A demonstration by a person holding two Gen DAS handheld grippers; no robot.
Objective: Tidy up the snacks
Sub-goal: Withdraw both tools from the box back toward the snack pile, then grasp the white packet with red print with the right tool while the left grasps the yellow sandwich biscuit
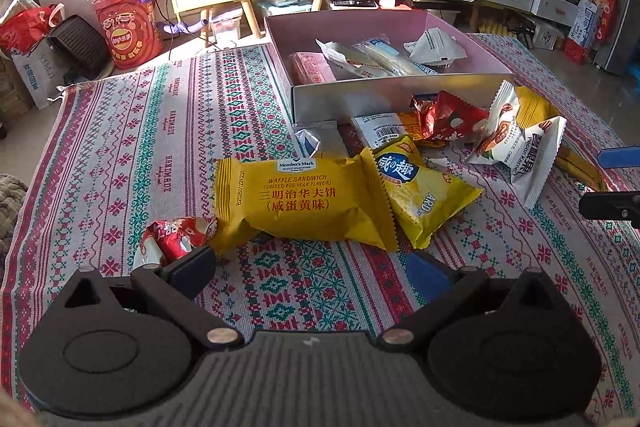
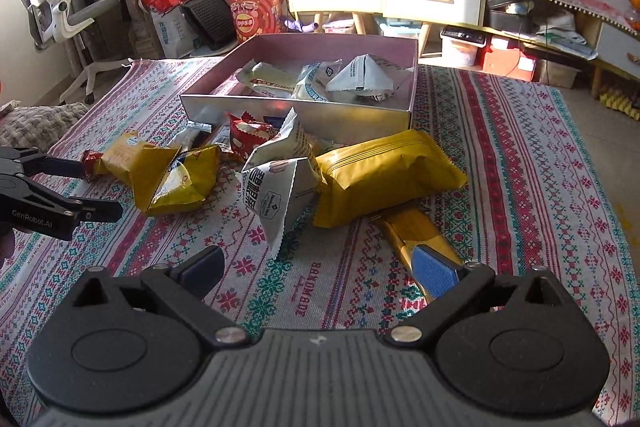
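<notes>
The left gripper (image 1: 312, 269) is wide open and holds nothing; its black fingers with flat blue pads (image 1: 428, 273) hang over a woven cloth (image 1: 132, 155) with red and green stitched shapes. Just past the tips lies a puffy yellow waffle pack (image 1: 304, 203) made of shiny crinkly plastic with zigzag ends. A small red crumpled wrapper (image 1: 176, 237) sits right at the left finger, touching the waffle pack. To the right of the jaws, a smaller yellow chip bag (image 1: 424, 195) leans on the waffle pack. Farther ahead and to the right are a red shiny packet (image 1: 448, 121) and a white pointy nut bag (image 1: 516, 143). Beyond them stands a shallow box (image 1: 360, 99) with a silver front wall and pink inside, holding pale soft packets. The right gripper (image 2: 320, 271) is wide open too and grips nothing. Its right pad rests over a flat gold wrapper (image 2: 412, 227). Straight ahead of these jaws stands the same white nut bag (image 2: 284, 195), folded like a pyramid, touching a fat yellow pack (image 2: 388, 175) on its right. Far left of the jaws sits a yellow bag (image 2: 172, 175), and the box (image 2: 352, 119) is behind the pile.
</notes>
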